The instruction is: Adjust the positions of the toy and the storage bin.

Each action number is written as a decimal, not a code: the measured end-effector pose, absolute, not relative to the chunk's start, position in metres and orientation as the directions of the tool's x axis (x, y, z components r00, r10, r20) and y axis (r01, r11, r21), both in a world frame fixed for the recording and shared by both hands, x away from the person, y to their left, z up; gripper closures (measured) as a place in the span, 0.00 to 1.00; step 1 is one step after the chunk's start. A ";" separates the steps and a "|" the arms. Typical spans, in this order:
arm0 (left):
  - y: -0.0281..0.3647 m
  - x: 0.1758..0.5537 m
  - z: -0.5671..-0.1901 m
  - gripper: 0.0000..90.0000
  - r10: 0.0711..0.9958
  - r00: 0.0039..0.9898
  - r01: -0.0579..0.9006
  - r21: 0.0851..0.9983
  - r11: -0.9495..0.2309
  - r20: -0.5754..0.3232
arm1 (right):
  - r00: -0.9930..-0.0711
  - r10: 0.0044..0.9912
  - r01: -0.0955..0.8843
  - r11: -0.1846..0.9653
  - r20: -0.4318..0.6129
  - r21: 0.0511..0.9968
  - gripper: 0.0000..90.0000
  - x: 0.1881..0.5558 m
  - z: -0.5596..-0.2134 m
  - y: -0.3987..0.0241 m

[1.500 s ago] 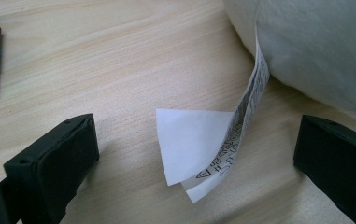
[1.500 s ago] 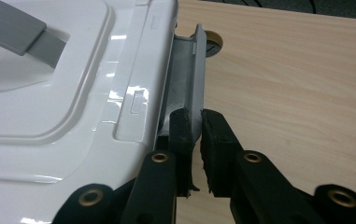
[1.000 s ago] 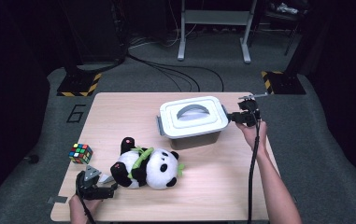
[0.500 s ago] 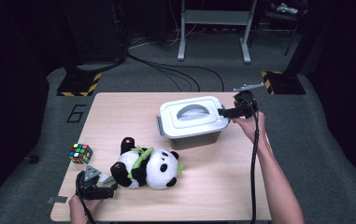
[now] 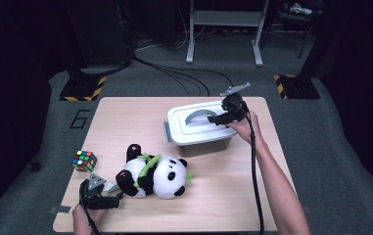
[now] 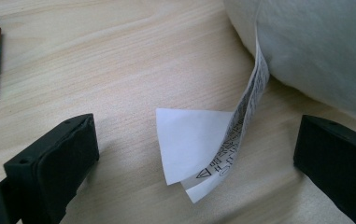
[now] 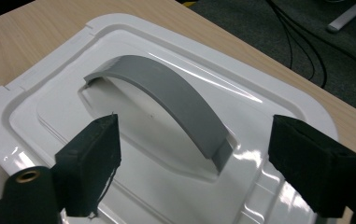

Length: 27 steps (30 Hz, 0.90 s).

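- The right gripper point(image 5: 214, 119) is hovering over the white storage box point(image 5: 198, 139), its jaws having just been opening, nothing between them; it should be lining both up squarely across the grey arched handle point(image 7: 166, 102).
- The left gripper point(image 5: 106, 199) is resting wide around the panda plush's point(image 5: 157, 170) care label point(image 6: 203, 140).
- The lid point(image 7: 175, 154) is sitting shut, hiding the contents.

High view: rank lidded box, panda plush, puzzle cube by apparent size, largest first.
1. white lidded box and panda plush: they look alike in extent, so I won't rank one over the other.
2. puzzle cube, clearly the smallest.
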<state>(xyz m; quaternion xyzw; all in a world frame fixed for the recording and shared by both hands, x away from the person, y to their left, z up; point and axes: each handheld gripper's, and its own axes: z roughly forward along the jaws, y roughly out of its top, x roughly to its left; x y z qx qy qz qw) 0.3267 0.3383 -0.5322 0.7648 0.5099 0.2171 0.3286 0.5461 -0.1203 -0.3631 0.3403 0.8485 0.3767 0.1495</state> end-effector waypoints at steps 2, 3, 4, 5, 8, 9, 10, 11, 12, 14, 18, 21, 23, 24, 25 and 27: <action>0.338 0.327 -0.532 0.00 0.923 0.386 0.637 0.724 -0.264 -0.003 | -0.733 0.680 0.458 0.491 0.003 0.741 0.26 0.549 -0.364 -0.115; 0.338 0.327 -0.532 0.00 0.923 0.386 0.637 0.724 -0.264 -0.003 | -0.750 0.661 0.454 0.506 0.008 0.734 0.30 0.552 -0.366 -0.111; 0.338 0.327 -0.532 0.00 0.923 0.386 0.637 0.724 -0.264 -0.003 | -0.750 0.662 0.455 0.510 0.005 0.730 0.33 0.553 -0.367 -0.108; 0.338 0.327 -0.532 0.00 0.923 0.386 0.637 0.724 -0.264 -0.003 | -0.750 0.662 0.455 0.510 0.005 0.730 0.33 0.553 -0.367 -0.108; 0.338 0.327 -0.532 0.00 0.922 0.387 0.640 0.721 -0.266 -0.003 | -0.759 0.651 0.453 0.529 -0.001 0.718 0.38 0.559 -0.371 -0.105; 0.338 0.327 -0.532 0.00 0.923 0.386 0.637 0.725 -0.264 -0.003 | -0.754 0.657 0.462 0.525 0.005 0.715 0.40 0.560 -0.373 -0.104; 0.338 0.327 -0.532 0.00 0.923 0.386 0.637 0.724 -0.264 -0.003 | -0.755 0.656 0.462 0.525 0.007 0.714 0.41 0.562 -0.374 -0.104; 0.339 0.327 -0.532 0.00 0.922 0.387 0.640 0.721 -0.266 -0.003 | -0.758 0.652 0.464 0.527 0.011 0.712 0.43 0.564 -0.375 -0.105; 0.338 0.327 -0.532 0.00 0.923 0.386 0.637 0.725 -0.264 -0.003 | -0.756 0.655 0.467 0.526 0.013 0.711 0.46 0.565 -0.377 -0.106; 0.338 0.327 -0.532 0.00 0.923 0.386 0.637 0.724 -0.264 -0.003 | -0.757 0.653 0.475 0.528 0.020 0.704 0.48 0.568 -0.380 -0.108; 0.338 0.327 -0.532 0.00 0.922 0.386 0.637 0.724 -0.264 -0.003 | -0.754 0.656 0.492 0.519 0.043 0.699 0.57 0.571 -0.382 -0.113; 0.338 0.327 -0.532 0.00 0.923 0.386 0.637 0.724 -0.264 -0.003 | -0.758 0.652 0.489 0.525 0.040 0.697 0.59 0.572 -0.382 -0.115; 0.338 0.327 -0.532 0.00 0.923 0.386 0.637 0.725 -0.264 -0.003 | -0.757 0.653 0.487 0.536 0.027 0.690 0.61 0.570 -0.381 -0.114; 0.338 0.327 -0.532 0.00 0.923 0.386 0.637 0.724 -0.264 -0.003 | -0.756 0.655 0.487 0.543 0.019 0.684 0.61 0.569 -0.381 -0.114; 0.338 0.327 -0.532 0.00 0.923 0.386 0.637 0.724 -0.264 -0.003 | -0.754 0.656 0.484 0.547 0.009 0.683 0.62 0.568 -0.381 -0.113; 0.338 0.327 -0.532 0.00 0.923 0.386 0.637 0.724 -0.264 -0.003 | -0.749 0.662 0.482 0.557 -0.011 0.676 0.63 0.566 -0.380 -0.112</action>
